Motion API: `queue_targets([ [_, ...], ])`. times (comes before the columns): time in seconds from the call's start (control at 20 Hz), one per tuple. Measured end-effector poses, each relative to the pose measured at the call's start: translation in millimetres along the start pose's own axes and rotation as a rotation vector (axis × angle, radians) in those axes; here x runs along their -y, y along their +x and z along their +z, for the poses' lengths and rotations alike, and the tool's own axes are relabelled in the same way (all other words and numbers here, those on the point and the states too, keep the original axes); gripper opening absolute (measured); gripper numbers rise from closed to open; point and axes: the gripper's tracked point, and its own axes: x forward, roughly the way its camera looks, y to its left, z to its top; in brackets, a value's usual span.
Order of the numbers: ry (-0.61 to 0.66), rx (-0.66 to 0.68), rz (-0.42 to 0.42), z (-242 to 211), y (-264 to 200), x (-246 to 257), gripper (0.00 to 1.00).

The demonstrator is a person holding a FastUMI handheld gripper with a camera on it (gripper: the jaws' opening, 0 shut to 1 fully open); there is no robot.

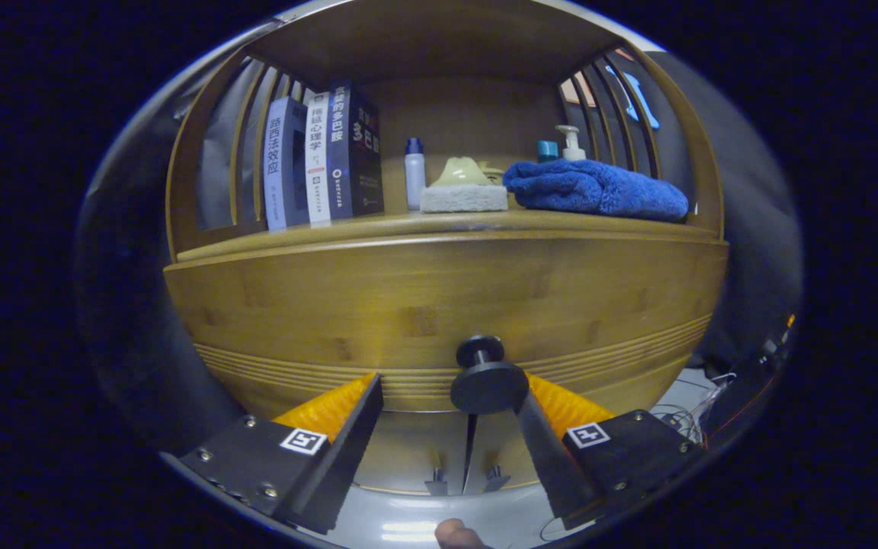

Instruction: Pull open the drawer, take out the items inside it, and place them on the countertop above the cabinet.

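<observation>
A wooden cabinet fills the view, its shut drawer front (439, 305) right ahead of me. A round dark knob (487, 381) sticks out from the drawer's lower middle. My gripper (450, 396) stands open, fingers wide apart. The knob sits between the fingertips, close against the right finger (553, 404) and well away from the left finger (340, 404). Neither finger presses on it. The countertop (447, 223) runs above the drawer. The drawer's inside is hidden.
On the countertop stand three upright books (321, 156) at the left, a small white bottle (414, 174), a sponge (463, 198) with a pale object on it, a folded blue towel (599, 189) and a pump bottle (571, 143). Wooden slats wall both sides. Cables (683, 415) lie lower right.
</observation>
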Motion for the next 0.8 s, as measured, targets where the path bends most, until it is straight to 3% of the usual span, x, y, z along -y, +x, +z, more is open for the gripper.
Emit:
queue_targets([
  [0.35, 0.012, 0.054, 0.010, 52.5, -93.6, 6.0, 0.98],
  [0.8, 0.072, 0.175, 0.074, 172.4, -242.5, 17.6, 0.98],
])
